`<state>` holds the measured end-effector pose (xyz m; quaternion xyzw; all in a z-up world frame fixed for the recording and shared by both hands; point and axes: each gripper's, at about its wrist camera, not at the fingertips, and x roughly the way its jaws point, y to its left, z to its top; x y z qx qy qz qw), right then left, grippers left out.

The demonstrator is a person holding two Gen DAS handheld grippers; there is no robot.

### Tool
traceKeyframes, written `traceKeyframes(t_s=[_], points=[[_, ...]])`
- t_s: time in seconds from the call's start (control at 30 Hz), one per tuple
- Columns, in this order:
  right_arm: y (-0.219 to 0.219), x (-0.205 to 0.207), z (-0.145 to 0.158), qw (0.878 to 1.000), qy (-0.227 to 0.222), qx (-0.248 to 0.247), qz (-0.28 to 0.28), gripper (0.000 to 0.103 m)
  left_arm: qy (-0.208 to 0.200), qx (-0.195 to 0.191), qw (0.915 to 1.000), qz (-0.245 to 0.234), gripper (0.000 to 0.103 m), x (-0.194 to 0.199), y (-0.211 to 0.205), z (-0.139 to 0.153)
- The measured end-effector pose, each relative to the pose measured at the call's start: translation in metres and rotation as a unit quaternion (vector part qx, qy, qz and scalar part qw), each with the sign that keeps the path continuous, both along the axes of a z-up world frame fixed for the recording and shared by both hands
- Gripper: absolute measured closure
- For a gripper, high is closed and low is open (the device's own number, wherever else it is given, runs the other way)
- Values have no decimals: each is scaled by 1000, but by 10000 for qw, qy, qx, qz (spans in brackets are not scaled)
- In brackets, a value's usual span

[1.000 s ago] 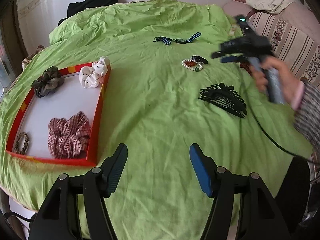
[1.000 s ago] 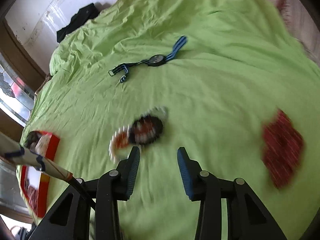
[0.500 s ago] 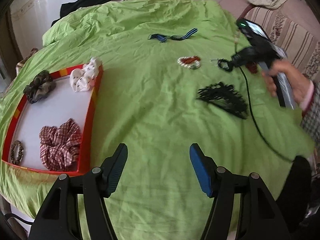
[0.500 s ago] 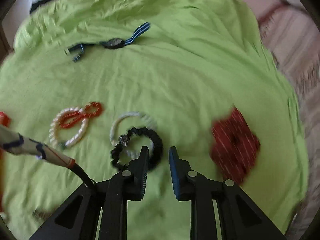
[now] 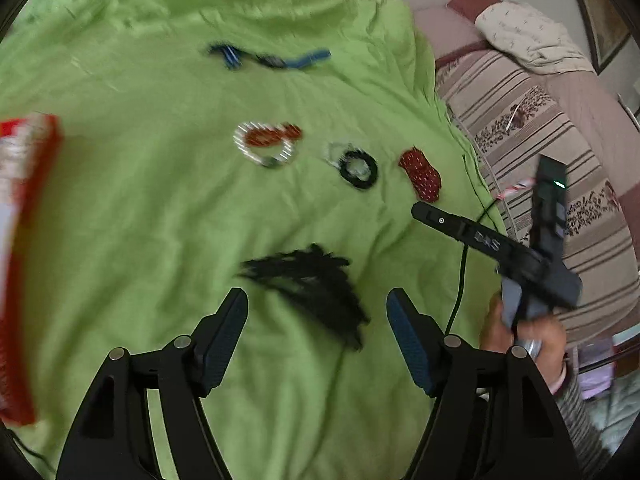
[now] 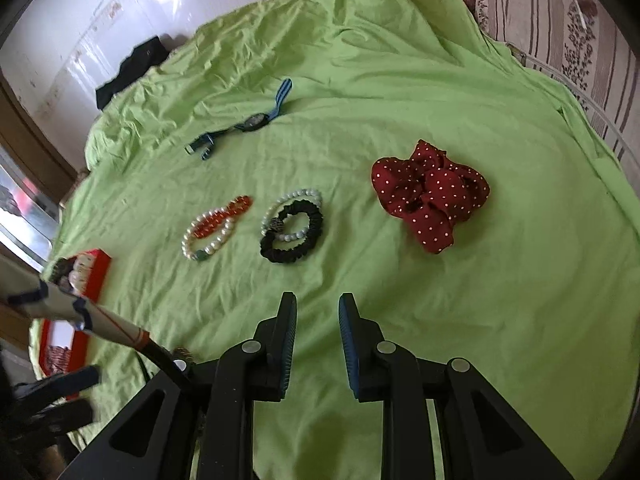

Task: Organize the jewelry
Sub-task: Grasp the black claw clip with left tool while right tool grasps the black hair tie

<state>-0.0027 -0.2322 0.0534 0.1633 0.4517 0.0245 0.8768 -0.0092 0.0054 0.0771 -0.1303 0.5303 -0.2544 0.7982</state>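
Observation:
My left gripper (image 5: 316,304) hangs low over the green sheet, jaws opening, pads touching nothing. A black hair comb (image 5: 308,280) lies just ahead, reaching between its fingertips. My right gripper (image 6: 318,304) has a narrow gap that is opening, with nothing in it. Ahead of it lies a black scrunchie (image 6: 292,236) overlapping a pearl bracelet (image 6: 296,196). Left of these sit pearl and red bead bracelets (image 6: 216,228). A red dotted scrunchie (image 6: 428,196) lies to the right, and a blue-strapped watch (image 6: 248,120) farther back.
The red-rimmed tray (image 6: 94,268) holding scrunchies sits at the sheet's left edge. A hand (image 5: 520,332) holds the right gripper (image 5: 420,210) at the bed's right side, its cable (image 5: 460,272) trailing down. A striped sofa (image 5: 540,128) borders the bed on the right.
The left wrist view has swung right: the tray slid to the left edge and the black comb now lies at the fingertips. The right gripper narrowed at the black scrunchie, then drew back empty.

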Motion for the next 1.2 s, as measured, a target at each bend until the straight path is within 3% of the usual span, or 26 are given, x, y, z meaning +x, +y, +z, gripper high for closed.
traceKeyframes(t_s=[0.07, 0.17, 0.2, 0.23, 0.3, 0.53, 0.6, 0.67, 0.77, 0.87, 0.9, 1.0, 1.07, 1.2], points=[[-4, -3, -1, 10000, -58, 34, -58, 76, 280, -201, 9993, -175, 32, 11, -23, -15], [-9, -2, -3, 9998, -104, 86, -123, 75, 399, 6, 9991, -147, 34, 19, -42, -30], [-10, 0, -3, 9998, -110, 86, -132, 75, 437, 158, 9988, -129, 41, 20, -46, -34], [-12, 1, -2, 9998, -118, 87, -142, 75, 445, 365, 9983, -92, 65, 21, -47, -37], [-20, 4, 1, 9995, -175, 46, -262, 75, 473, 285, 9984, -155, 81, 21, -37, -36], [-33, 24, -1, 9993, -204, 32, -325, 64, 295, 333, 9990, -3, 85, 16, 12, -28], [-19, 38, -10, 9998, -113, 102, -128, 64, 276, 230, 9993, 67, 83, 17, 19, -31], [-6, 48, -17, 10000, -76, 41, -22, 64, 270, 248, 9992, 140, 59, 19, 22, -36], [6, 66, -29, 9999, 56, 38, -86, 69, 280, 160, 9994, 101, 52, 21, 22, -41], [6, 75, -41, 9996, 183, 150, -172, 92, 345, -79, 9994, 35, 47, 20, 17, -43], [5, 75, -43, 9994, 203, 195, -197, 94, 297, -152, 9994, -28, 47, 18, 15, -41], [-2, 68, -40, 9989, 152, 354, -264, 96, 81, -258, 9995, -137, 42, 8, 11, -32], [-4, 58, -31, 9992, 58, 299, -277, 96, -102, -290, 9994, -156, 33, 1, 9, -26], [-13, 26, -14, 9991, -71, 283, -319, 96, -227, -103, 9991, -331, 28, -6, -5, -24]])
